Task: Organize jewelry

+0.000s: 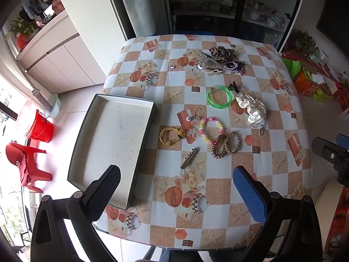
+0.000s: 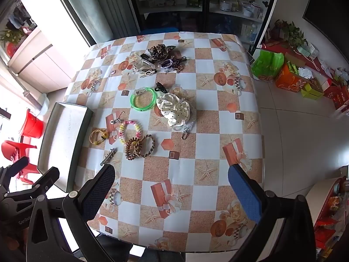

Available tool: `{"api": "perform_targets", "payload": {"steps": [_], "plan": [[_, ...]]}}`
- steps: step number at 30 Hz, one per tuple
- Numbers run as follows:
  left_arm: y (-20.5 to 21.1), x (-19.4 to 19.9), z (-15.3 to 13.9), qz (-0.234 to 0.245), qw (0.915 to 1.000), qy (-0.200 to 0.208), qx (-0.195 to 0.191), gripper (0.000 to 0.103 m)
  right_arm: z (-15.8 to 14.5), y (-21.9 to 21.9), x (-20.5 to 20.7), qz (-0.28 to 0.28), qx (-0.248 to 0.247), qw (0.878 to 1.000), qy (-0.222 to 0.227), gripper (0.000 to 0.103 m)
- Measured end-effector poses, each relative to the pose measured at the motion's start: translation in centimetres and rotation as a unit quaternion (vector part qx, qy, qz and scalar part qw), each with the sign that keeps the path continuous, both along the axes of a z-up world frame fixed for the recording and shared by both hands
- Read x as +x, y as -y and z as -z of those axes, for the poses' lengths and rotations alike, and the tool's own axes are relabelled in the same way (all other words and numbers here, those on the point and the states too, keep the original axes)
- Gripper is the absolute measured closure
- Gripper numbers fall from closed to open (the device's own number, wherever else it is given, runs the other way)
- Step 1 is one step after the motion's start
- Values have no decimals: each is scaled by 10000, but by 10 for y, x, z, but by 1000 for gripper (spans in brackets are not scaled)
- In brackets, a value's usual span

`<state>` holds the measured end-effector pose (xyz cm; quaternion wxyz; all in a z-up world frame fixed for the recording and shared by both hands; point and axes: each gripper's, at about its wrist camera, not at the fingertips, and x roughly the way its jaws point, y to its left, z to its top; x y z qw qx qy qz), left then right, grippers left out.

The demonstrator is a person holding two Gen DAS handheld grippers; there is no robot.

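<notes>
Bracelets (image 1: 212, 129), scrunchies (image 1: 250, 107) and clips (image 1: 189, 158) lie scattered across the checkered tablecloth (image 1: 218, 187) beside an empty shallow tray (image 1: 109, 146).

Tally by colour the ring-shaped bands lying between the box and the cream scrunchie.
Green band: 1
Pastel beaded band: 1
Brown bands: 2, a coil and a braid
Yellow band: 1
Total: 5

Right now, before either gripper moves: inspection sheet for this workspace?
Surface: table under a checked printed cloth.
Job's things: empty tray at the left edge; green bangle, cream scrunchie, bead bracelet, metal clip loose.
Clutter: tangled hair accessories at the far side.
Grippers: left gripper and right gripper open, holding nothing.
Cables: nothing seen.
Surroundings: red bucket, red chair, shelves.
</notes>
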<state>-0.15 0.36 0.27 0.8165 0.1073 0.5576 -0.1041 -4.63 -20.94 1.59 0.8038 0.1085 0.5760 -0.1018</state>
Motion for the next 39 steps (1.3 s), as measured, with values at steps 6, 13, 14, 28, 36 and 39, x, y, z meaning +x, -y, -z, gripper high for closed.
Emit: {"api": "perform_targets", "payload": {"steps": [6,13,14,28,36,39], "plan": [[0,0,0,-8,10000,0,6,0,0,1,0,16,27,10000,12,0],[0,1,0,-4,10000,-1,7,0,0,1,0,-22,17,10000,24,0],[1,0,0,-2,10000,2,9,0,0,2,0,-13,17,10000,24,0],[1,0,0,5,10000,-1,14,0,2,3,1,6,21,10000,15,0],[1,0,0,5,10000,-2,18,0,3,3,2,3,23,10000,10,0],[1,0,0,-1,10000,-6,19,0,3,3,2,0,25,10000,5,0]]}}
